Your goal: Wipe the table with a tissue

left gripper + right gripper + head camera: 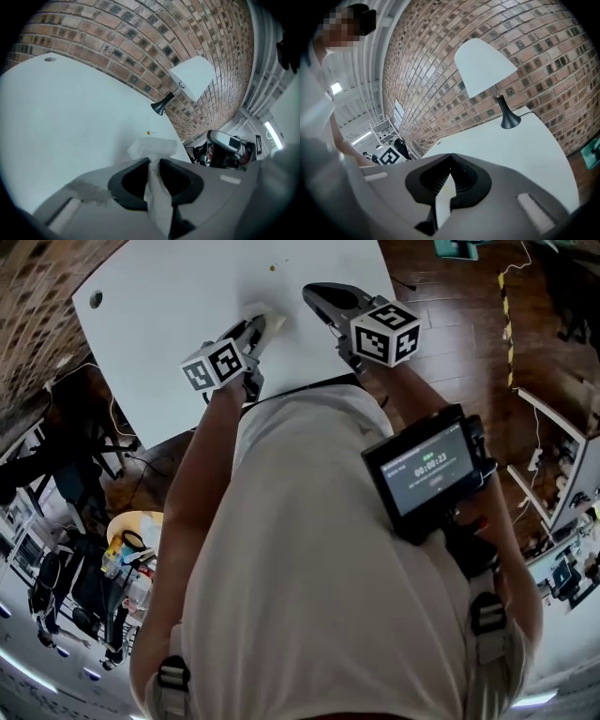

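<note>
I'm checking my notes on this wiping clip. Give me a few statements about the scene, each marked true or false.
The left gripper is shut on a white tissue. True.
The right gripper holds a tissue too. False: its jaws are together, empty.
A white-shaded lamp stands on the table. True.
The wall behind the table is plain plaster. False: it is brick.
The tissue covers the yellow speck. False: the speck lies bare beyond it.

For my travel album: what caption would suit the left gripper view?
Left gripper pinching a white tissue at a white table, lamp and brick wall behind.
</note>
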Demonstrator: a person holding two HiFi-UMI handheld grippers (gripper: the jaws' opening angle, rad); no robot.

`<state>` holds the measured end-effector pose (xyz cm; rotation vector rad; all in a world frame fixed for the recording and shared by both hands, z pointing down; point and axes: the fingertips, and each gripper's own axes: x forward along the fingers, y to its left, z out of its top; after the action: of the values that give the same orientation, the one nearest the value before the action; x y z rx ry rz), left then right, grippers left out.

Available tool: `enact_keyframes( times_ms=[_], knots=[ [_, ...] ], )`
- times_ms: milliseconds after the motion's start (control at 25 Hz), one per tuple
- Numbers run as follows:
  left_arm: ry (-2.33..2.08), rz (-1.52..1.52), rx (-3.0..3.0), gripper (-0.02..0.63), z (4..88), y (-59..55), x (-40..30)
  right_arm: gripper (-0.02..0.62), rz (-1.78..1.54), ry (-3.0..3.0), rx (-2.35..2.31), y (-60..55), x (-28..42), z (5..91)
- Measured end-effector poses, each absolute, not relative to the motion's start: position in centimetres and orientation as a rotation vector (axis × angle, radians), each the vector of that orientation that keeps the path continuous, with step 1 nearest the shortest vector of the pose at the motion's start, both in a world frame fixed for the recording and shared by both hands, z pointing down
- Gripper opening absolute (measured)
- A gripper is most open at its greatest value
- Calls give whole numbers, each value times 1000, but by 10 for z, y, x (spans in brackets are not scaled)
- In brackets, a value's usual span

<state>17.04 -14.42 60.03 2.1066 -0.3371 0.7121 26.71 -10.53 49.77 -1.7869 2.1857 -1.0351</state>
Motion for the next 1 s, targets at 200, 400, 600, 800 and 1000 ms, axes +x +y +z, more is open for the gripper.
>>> enact_keyframes(
  times_ms=[200, 400, 600, 800, 1000],
  knots=[
    [-348, 686, 2144, 80, 611, -154, 183, 6, -1035, 2180, -1850, -95, 276, 509],
    [-297, 652, 2228, 80, 592, -151, 171, 6, -985, 2182, -1950, -77, 256, 489],
    [-273, 631, 2282, 80, 578, -154, 158, 6, -924, 2193, -2021, -67, 240, 468],
    [-278, 632, 2318, 80, 577, -159, 164, 6, -901, 2195, -2041, -68, 251, 463],
    [-309, 662, 2339, 80, 580, -157, 179, 6, -913, 2219, -2013, -64, 271, 471]
  ],
)
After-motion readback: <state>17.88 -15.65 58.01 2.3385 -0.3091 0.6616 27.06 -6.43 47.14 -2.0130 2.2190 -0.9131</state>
